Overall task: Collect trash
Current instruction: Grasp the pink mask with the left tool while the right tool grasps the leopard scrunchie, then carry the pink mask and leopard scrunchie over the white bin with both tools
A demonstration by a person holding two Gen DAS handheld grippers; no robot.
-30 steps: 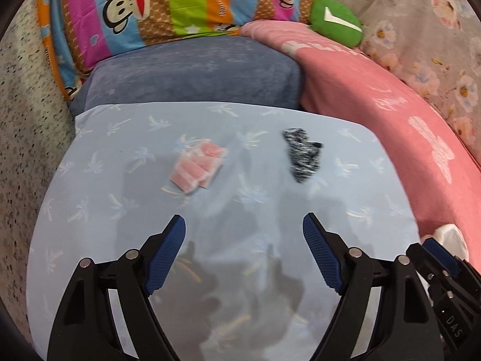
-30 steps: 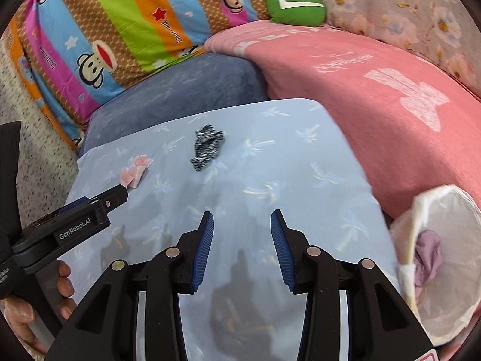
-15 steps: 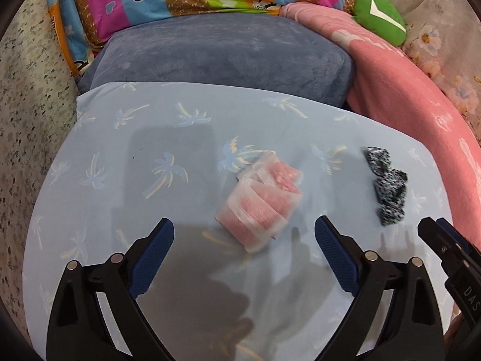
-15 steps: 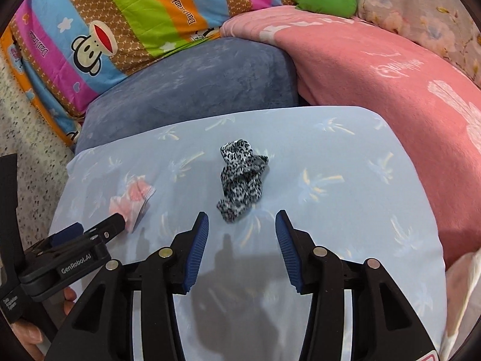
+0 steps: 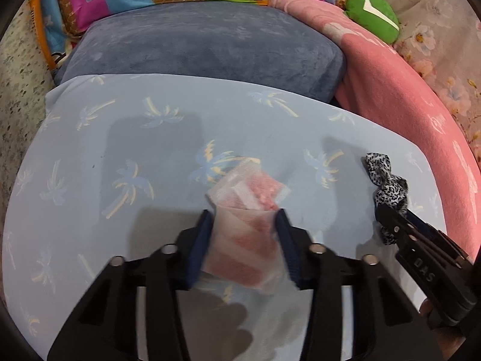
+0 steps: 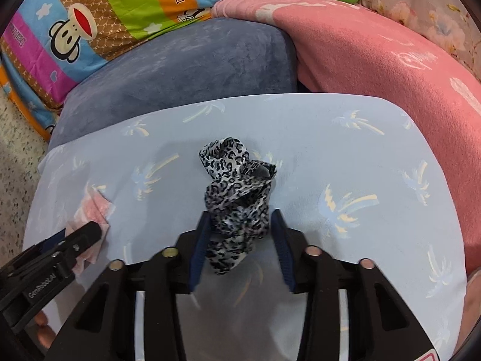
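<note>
Left wrist view: left gripper pinching one crumpled pink-and-white wrapper, right gripper straddling one leopard-print fabric scrap (jaws part-spread, left pad touching).

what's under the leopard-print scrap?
The leopard-print scrap lies on the palm-print sheet, between the right claw fingers. Whatever is directly beneath is covered.

A home, most likely a bedroom or sleeping corner. Beyond the far edge of the light blue palm-tree-print cloth surface lies a blue-grey plush cushion, with a bright striped cartoon-monkey quilt behind it. A pink fleece blanket runs along the surface's right edge, a green plush toy beyond it against floral-print fabric.
</note>
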